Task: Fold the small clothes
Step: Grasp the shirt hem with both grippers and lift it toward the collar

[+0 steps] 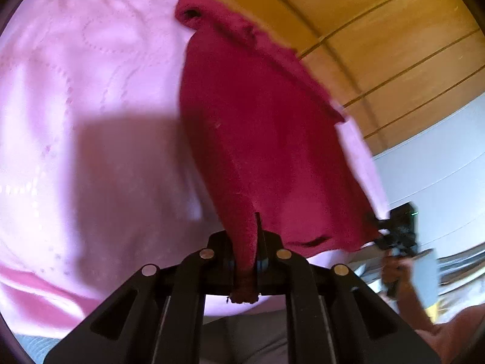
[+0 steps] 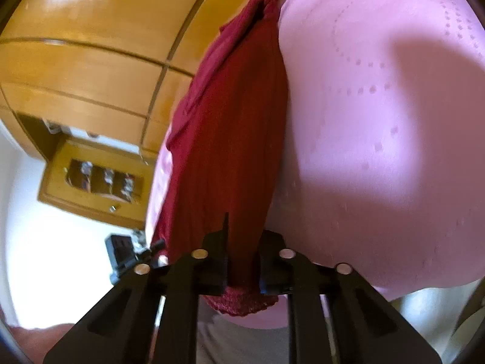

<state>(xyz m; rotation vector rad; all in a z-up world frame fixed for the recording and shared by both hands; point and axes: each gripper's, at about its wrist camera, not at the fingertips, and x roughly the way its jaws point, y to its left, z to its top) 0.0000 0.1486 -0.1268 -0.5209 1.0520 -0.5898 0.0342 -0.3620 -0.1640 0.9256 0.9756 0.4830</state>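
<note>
Both tongs, left tongs (image 1: pixel 247 261) and right tongs (image 2: pixel 244 268), are clamped on near corners of the red garment (image 1: pixel 260 139) lying along the edge of the pink bed (image 1: pixel 91 91). Best keep both corners level and taut while folding it over.

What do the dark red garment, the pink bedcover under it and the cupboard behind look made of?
Dark red garment: soft matte fabric, probably a knit; its pinched edge looks looped and fuzzy.
Pink bedcover: smooth cloth with a faint sheen, likely quilted; dotted stitch lines curve across it.
Cupboard: glossy wood or wood-look veneer; it shows grain and a bright reflection. Which one, I cannot tell.
</note>
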